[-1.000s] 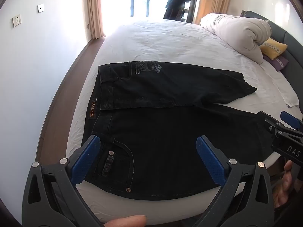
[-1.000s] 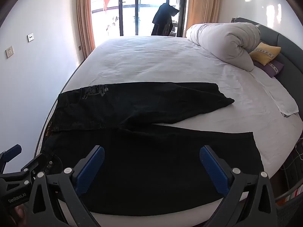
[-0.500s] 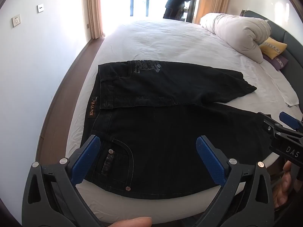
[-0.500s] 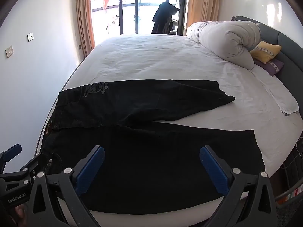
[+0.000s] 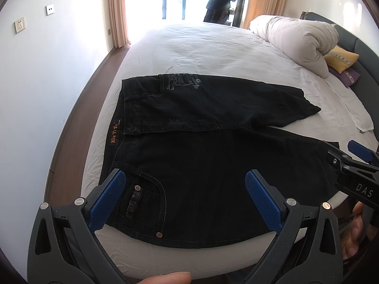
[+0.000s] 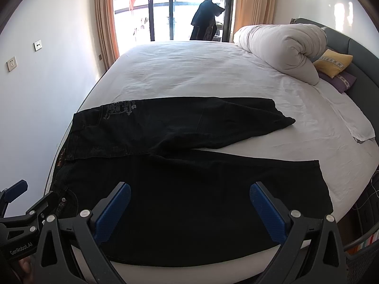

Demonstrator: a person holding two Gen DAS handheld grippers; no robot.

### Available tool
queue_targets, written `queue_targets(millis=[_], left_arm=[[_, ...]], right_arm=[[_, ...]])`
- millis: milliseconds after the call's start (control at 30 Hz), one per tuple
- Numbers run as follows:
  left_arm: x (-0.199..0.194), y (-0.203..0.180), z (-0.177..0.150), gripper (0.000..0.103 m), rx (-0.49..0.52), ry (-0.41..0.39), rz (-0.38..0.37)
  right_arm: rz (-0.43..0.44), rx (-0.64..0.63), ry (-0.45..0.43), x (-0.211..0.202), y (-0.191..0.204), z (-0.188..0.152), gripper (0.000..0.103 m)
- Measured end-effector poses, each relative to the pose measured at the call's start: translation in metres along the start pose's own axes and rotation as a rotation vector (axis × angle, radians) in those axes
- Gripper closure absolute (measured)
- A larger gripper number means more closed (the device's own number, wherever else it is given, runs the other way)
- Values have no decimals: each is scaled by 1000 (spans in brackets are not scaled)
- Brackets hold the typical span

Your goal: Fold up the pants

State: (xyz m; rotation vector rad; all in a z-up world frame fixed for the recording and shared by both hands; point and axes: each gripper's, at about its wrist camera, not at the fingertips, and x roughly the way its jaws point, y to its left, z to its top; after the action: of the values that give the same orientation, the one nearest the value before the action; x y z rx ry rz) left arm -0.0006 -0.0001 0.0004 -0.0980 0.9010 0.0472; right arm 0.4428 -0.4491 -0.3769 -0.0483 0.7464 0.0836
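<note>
Black pants (image 5: 201,165) spread flat on bed (image 5: 213,47) (legs splayed); left claw (image 5: 187,198) and right claw (image 6: 189,210) held wide, empty. Near leg to be gripped, folded over.

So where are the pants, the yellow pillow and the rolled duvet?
pants (image 6: 189,189), right wrist view, near leg.
yellow pillow (image 6: 332,65), right wrist view, its middle.
duvet (image 5: 296,39), left wrist view, top of the roll.

Home bedroom: bed (image 6: 189,71), rolled duvet (image 6: 279,47).
</note>
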Motion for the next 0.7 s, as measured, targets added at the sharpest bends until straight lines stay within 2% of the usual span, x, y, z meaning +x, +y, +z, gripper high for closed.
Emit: queue_targets(millis=[700], left_arm=[[-1, -1, -1, 0, 0, 4, 1]], right_arm=[[0, 2, 6, 1, 4, -2, 0]])
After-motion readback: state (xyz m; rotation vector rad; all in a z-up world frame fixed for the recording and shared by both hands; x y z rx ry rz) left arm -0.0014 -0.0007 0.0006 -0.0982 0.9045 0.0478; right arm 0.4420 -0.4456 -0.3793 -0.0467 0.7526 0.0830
